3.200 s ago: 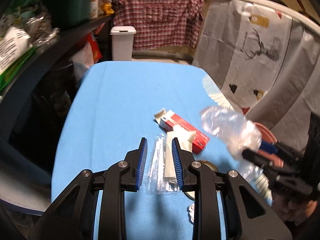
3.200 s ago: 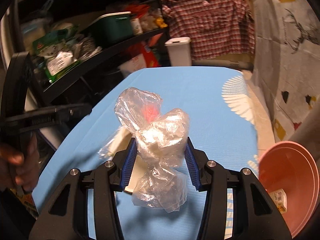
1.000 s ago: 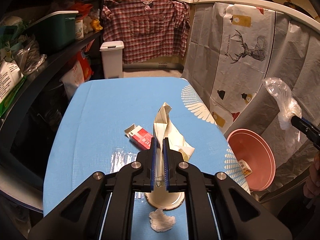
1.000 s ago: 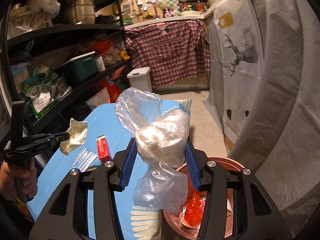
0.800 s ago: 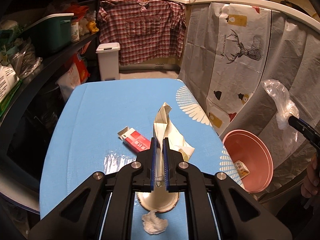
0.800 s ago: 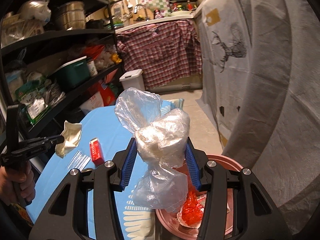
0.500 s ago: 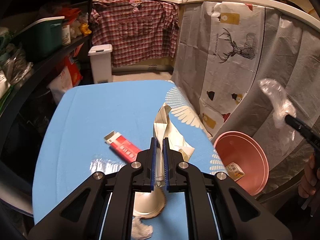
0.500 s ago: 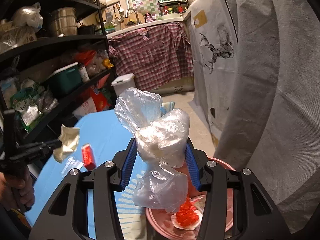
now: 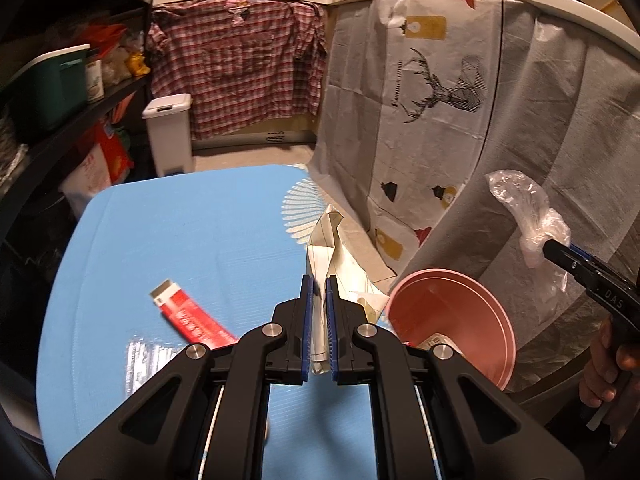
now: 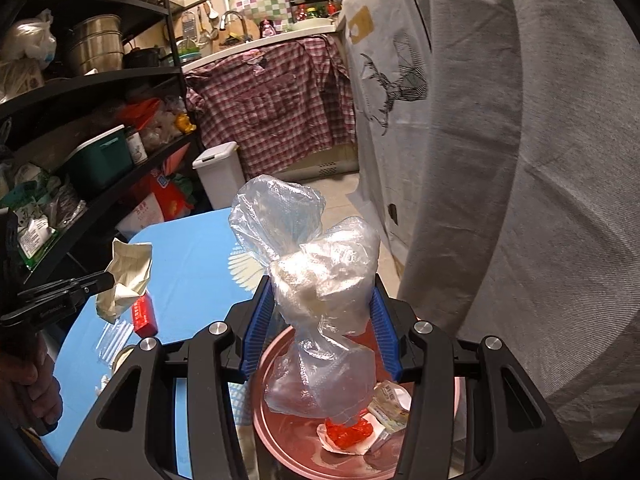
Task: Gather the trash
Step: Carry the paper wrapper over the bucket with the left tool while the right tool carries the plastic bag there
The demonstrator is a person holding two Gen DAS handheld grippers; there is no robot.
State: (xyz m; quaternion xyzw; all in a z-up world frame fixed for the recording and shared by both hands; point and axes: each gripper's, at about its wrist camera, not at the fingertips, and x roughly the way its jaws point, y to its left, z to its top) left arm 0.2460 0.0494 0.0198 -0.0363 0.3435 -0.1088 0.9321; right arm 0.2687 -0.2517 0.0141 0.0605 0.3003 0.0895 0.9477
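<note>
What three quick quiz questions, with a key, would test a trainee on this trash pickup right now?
1. True or false: the right gripper holds a clear plastic bag above the pink bin.
2. What does the left gripper grip?
3. Which lies on the blue table: A red carton, B glass bottle?

Key: 1 true; 2 crumpled paper; 3 A.

Both grippers loaded, each angled downward

The left gripper (image 9: 317,312) has its blue pads nearly together, pinching crumpled paper (image 9: 332,252); the right gripper (image 10: 320,328), jaws about half apart, clamps a bunched clear plastic bag (image 10: 316,276). A hand (image 9: 604,364) grips the right handle.
</note>
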